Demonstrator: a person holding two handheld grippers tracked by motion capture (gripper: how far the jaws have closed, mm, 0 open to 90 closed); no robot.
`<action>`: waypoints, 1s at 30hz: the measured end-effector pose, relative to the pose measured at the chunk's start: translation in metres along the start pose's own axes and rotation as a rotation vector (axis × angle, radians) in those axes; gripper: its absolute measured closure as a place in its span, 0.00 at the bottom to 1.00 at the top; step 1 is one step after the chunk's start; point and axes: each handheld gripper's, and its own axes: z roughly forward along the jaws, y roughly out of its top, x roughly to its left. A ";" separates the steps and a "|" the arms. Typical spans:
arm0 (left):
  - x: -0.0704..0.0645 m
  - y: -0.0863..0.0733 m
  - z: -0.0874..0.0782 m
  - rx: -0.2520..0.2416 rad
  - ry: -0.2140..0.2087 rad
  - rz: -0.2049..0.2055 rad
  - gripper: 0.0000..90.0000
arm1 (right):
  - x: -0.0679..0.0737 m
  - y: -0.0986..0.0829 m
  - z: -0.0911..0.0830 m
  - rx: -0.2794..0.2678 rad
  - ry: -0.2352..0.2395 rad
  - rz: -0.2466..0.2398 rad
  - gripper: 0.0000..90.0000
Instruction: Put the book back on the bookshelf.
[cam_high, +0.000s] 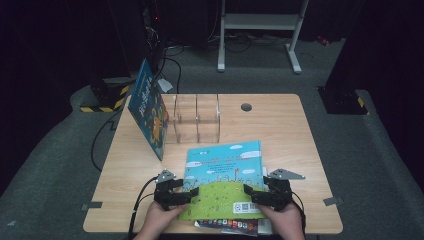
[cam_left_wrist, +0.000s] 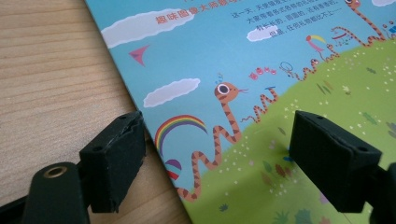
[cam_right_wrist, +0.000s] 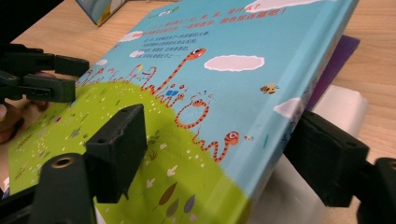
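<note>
A picture book (cam_high: 225, 175) with a blue sky and green hill cover lies at the table's front centre on top of other books. My left gripper (cam_high: 192, 192) is open at its left edge; in the left gripper view (cam_left_wrist: 217, 149) one jaw is over the wood and the other over the cover (cam_left_wrist: 261, 46). My right gripper (cam_high: 248, 192) is open at the right edge; in the right gripper view (cam_right_wrist: 215, 149) one jaw is over the cover (cam_right_wrist: 224, 84) and the other beyond the book's side. The left gripper (cam_right_wrist: 37, 77) appears across the book.
Under the picture book lie a purple book (cam_right_wrist: 338, 60) and a white one (cam_right_wrist: 343, 107), the stack (cam_high: 230, 225) reaching the front edge. A clear divided holder (cam_high: 196, 119) stands at the back, with a blue book (cam_high: 148, 107) leaning on its left side.
</note>
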 end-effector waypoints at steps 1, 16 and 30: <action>0.001 0.000 0.001 0.002 -0.002 -0.004 0.20 | 0.000 0.000 0.001 0.002 -0.001 0.003 0.23; 0.000 -0.002 0.001 -0.004 -0.009 0.010 0.20 | -0.002 0.010 0.006 0.045 0.024 0.003 0.28; 0.001 -0.002 0.001 0.000 -0.010 0.011 0.19 | -0.004 0.007 -0.006 0.003 0.008 0.017 0.42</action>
